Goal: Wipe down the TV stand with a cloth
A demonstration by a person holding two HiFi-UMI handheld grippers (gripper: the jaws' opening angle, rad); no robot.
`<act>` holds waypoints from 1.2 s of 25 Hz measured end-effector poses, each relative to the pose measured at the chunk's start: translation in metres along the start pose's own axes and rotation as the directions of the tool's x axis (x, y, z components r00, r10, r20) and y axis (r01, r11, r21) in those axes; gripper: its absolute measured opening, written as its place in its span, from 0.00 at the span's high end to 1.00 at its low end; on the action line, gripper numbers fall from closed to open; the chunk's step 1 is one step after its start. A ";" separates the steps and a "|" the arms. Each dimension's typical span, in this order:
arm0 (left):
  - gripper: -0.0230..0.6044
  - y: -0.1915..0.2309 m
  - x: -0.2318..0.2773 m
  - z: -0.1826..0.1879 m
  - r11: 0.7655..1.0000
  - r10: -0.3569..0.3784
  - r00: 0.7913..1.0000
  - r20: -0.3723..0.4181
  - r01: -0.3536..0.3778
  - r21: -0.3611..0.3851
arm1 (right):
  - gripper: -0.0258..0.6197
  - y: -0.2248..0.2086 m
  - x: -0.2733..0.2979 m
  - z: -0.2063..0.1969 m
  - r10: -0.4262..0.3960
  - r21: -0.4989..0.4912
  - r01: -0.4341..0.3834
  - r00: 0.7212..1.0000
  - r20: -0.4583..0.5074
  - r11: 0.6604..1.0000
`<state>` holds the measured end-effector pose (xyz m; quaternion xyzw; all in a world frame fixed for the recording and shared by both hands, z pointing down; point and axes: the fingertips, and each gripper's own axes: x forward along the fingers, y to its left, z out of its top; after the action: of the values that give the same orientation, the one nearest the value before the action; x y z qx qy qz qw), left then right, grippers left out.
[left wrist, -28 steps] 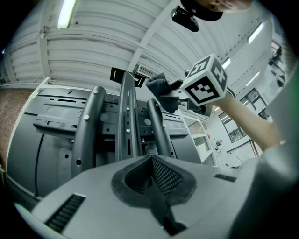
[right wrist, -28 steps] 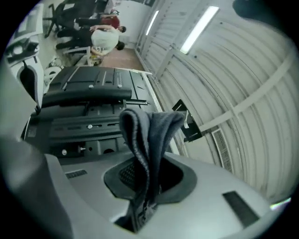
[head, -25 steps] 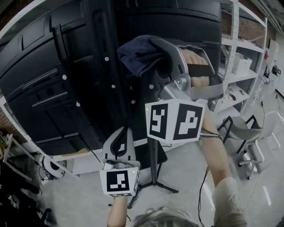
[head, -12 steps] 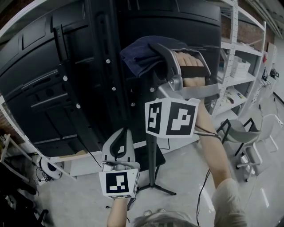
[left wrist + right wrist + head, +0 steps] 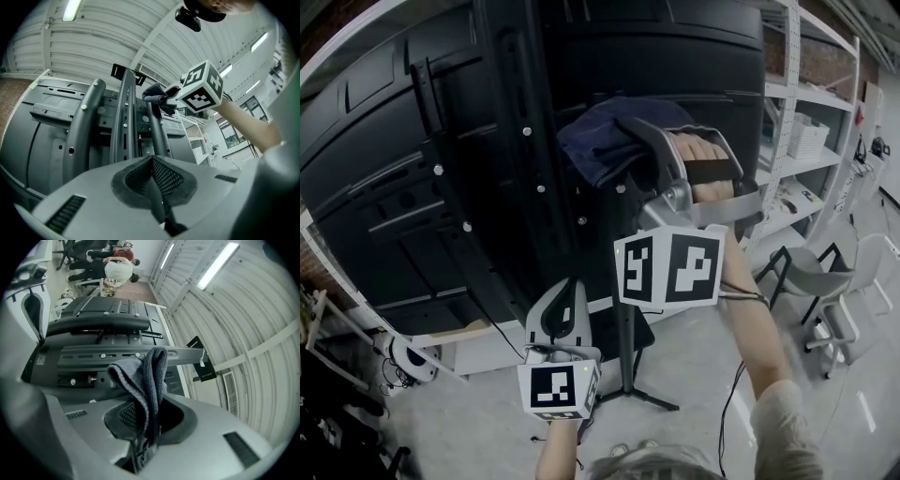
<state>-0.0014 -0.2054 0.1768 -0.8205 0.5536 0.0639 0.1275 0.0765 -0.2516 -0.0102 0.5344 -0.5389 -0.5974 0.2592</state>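
Black TV stand (image 5: 521,178), cloth (image 5: 592,142) in right gripper (image 5: 147,420)

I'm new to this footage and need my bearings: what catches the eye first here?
A dark blue cloth is bunched in the jaws of the right gripper, held high against a black upright of the TV stand, in the centre of the head view. Below it, the left gripper hangs low with its jaws together, empty.
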 end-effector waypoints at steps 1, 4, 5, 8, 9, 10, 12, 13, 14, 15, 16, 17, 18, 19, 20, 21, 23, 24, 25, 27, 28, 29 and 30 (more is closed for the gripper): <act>0.94 0.000 0.000 -0.001 1.000 -0.002 1.000 -0.002 0.002 -0.002 | 0.87 0.001 -0.001 -0.001 0.002 0.010 -0.002 1.000 -0.001 1.000; 0.94 0.000 -0.001 -0.003 1.000 0.000 1.000 -0.007 0.000 -0.009 | 0.87 0.005 -0.003 -0.002 -0.001 0.015 0.001 1.000 -0.009 1.000; 0.94 0.000 -0.001 -0.004 1.000 0.000 1.000 -0.008 0.000 -0.012 | 0.87 0.006 -0.004 -0.003 -0.003 0.016 0.003 1.000 -0.010 1.000; 0.94 -0.001 -0.002 -0.007 1.000 -0.004 1.000 -0.014 0.004 -0.013 | 0.87 0.008 -0.006 -0.003 -0.001 0.040 0.001 1.000 -0.002 0.999; 0.94 -0.001 -0.002 -0.008 1.000 -0.006 1.000 -0.015 0.006 -0.013 | 0.87 0.010 -0.007 -0.003 0.002 0.043 -0.002 1.000 -0.002 0.999; 0.94 -0.001 -0.002 -0.008 1.000 -0.007 1.000 -0.015 0.006 -0.012 | 0.87 0.011 -0.007 -0.003 0.004 0.040 -0.004 1.000 -0.004 0.999; 0.94 -0.001 -0.002 -0.008 1.000 -0.006 1.000 -0.015 0.005 -0.013 | 0.87 0.016 -0.008 -0.003 0.008 0.036 -0.007 1.000 -0.006 0.999; 0.94 -0.001 -0.003 -0.008 1.000 -0.005 1.000 -0.015 0.005 -0.013 | 0.87 0.018 -0.009 -0.003 0.011 0.039 -0.011 1.000 -0.005 0.999; 0.94 -0.001 -0.003 -0.009 1.000 -0.005 1.000 -0.016 0.004 -0.013 | 0.87 0.020 -0.009 -0.003 0.015 0.043 -0.015 1.000 -0.004 0.999; 0.94 0.000 -0.003 -0.009 1.000 -0.004 1.000 -0.018 0.004 -0.012 | 0.87 0.023 -0.009 -0.003 0.020 0.043 -0.020 1.000 -0.006 0.999; 0.94 0.001 -0.003 -0.010 1.000 -0.003 1.000 -0.019 0.003 -0.012 | 0.87 0.025 -0.008 -0.003 0.024 0.037 -0.023 1.000 -0.009 0.999; 0.94 0.001 -0.003 -0.010 1.000 -0.002 1.000 -0.021 0.002 -0.012 | 0.87 0.027 -0.008 -0.003 0.025 0.026 -0.025 1.000 -0.013 0.999; 0.94 0.002 -0.003 -0.011 1.000 -0.001 1.000 -0.022 0.000 -0.012 | 0.87 0.029 -0.008 -0.003 0.027 0.016 -0.027 0.999 -0.017 1.000; 0.94 0.003 -0.003 -0.012 1.000 0.001 1.000 -0.024 -0.001 -0.012 | 0.87 0.031 -0.008 -0.003 0.031 0.008 -0.030 0.999 -0.021 1.000; 0.94 0.003 -0.003 -0.013 1.000 0.002 1.000 -0.025 -0.003 -0.011 | 0.87 0.032 -0.008 -0.003 0.037 0.004 -0.037 0.999 -0.024 0.999; 0.94 0.003 -0.003 -0.013 1.000 0.003 1.000 -0.027 -0.004 -0.010 | 0.87 0.035 -0.009 -0.003 0.045 0.001 -0.045 0.999 -0.027 0.999; 0.94 0.003 -0.002 -0.014 1.000 0.004 1.000 -0.031 -0.004 -0.011 | 0.87 0.040 -0.011 -0.003 0.062 -0.008 -0.062 0.998 -0.031 0.998; 0.94 0.003 -0.003 -0.015 1.000 0.004 0.999 -0.032 -0.004 -0.011 | 0.87 0.043 -0.012 -0.003 0.071 -0.014 -0.071 0.997 -0.032 0.997; 0.94 0.003 -0.003 -0.016 1.000 0.004 0.999 -0.033 -0.004 -0.011 | 0.87 0.045 -0.014 -0.004 0.080 -0.018 -0.081 0.996 -0.033 0.997; 0.94 0.003 -0.004 -0.017 1.000 0.007 0.999 -0.033 -0.008 -0.010 | 0.87 0.051 -0.017 -0.005 0.101 -0.019 -0.101 0.994 -0.036 0.995; 0.94 0.003 -0.005 -0.017 1.000 0.010 0.999 -0.032 -0.011 -0.010 | 0.87 0.055 -0.018 -0.005 0.109 -0.020 -0.110 0.993 -0.038 0.994; 0.94 0.003 -0.005 -0.016 1.000 0.013 0.999 -0.030 -0.013 -0.010 | 0.87 0.058 -0.019 -0.005 0.115 -0.022 -0.116 0.993 -0.039 0.993; 0.94 0.003 -0.005 -0.015 1.000 0.014 0.999 -0.029 -0.014 -0.010 | 0.87 0.061 -0.020 -0.004 0.120 -0.023 -0.121 0.992 -0.040 0.992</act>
<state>-0.0071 -0.2059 0.1923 -0.8180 0.5609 0.0556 0.1148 0.0703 -0.2529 0.0537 0.5089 -0.5574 -0.5769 0.3122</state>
